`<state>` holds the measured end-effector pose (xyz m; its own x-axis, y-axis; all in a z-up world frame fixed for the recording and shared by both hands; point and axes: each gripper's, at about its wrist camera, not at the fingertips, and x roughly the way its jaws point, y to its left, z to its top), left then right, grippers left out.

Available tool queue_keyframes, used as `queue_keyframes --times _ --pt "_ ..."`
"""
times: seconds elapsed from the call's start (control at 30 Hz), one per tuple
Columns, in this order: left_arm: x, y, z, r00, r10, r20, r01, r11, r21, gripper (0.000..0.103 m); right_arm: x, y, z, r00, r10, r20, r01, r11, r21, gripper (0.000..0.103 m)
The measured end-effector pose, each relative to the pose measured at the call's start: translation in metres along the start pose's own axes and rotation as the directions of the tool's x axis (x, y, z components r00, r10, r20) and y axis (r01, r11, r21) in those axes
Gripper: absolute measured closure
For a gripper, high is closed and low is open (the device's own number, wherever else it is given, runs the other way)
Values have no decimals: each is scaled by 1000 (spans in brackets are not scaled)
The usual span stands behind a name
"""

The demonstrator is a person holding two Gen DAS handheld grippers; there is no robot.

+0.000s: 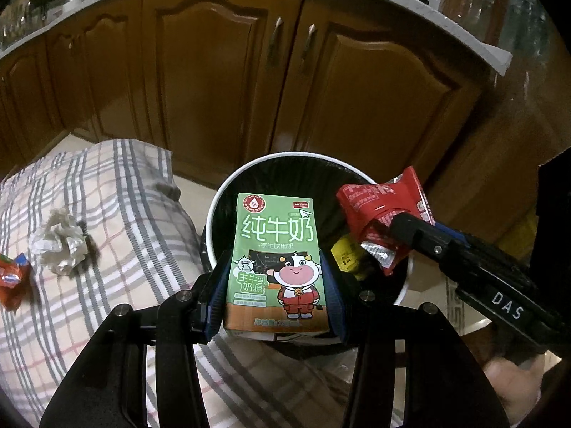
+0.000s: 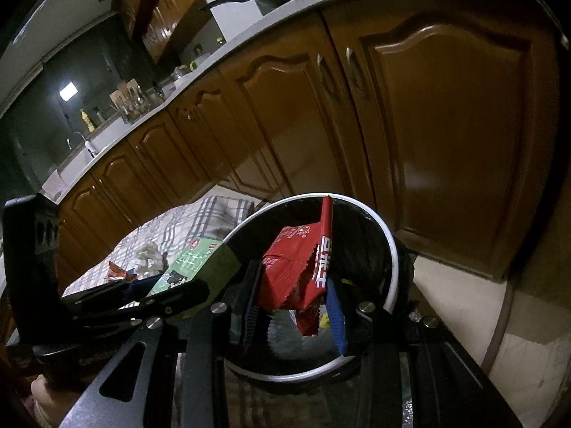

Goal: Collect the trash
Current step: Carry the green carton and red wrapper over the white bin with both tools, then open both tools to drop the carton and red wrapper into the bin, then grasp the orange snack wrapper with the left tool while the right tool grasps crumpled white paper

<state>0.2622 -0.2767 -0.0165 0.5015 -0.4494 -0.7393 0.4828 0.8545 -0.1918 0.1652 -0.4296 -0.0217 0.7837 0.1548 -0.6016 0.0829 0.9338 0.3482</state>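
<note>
Fingers of my left gripper point(image 1: 274, 285) clamp a boxy green milk carton point(image 1: 276, 260) by its flat sides, upright over the bin point(image 1: 214, 207), while my right gripper point(image 2: 296, 303) pinches a crinkled glossy red wrapper point(image 2: 299, 267) above the same round, white-rimmed opening. Black liner darkens the bin's inside, so I make out only a yellow scrap point(image 1: 344, 256) there. Crumpled white paper point(image 1: 59, 242) and an orange wrapper point(image 1: 12, 280), cut off at the edge, lie on the plaid cloth point(image 1: 125, 221).
</note>
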Motion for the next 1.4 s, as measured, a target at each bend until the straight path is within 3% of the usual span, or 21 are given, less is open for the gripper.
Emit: queue_keyframes --times 0.37,0.43,0.47,0.53,0.97,1.4 --pt "9 -5 8 1000 -7 -12 7 1000 1 54 8 -3 7 1000 -4 -7 4 1000 3 61" --pt "8 -6 7 1000 -6 -12 6 1000 0 45 10 -5 8 1000 -11 -12 11 1000 8 44" --pt "6 -5 7 1000 -3 -9 2 1000 -3 38 10 -6 8 1000 -9 -12 9 1000 13 41" --pt "2 -3 5 1000 -1 4 1 1000 -8 36 9 -8 7 1000 -5 -9 5 1000 27 35" --pt "-44 49 -36 998 21 51 -14 989 -144 31 -10 7 -6 999 43 28 -44 998 52 27" --pt "-101 127 -85 989 113 93 -80 951 -298 31 -10 74 -28 989 151 0 -151 988 -13 21"
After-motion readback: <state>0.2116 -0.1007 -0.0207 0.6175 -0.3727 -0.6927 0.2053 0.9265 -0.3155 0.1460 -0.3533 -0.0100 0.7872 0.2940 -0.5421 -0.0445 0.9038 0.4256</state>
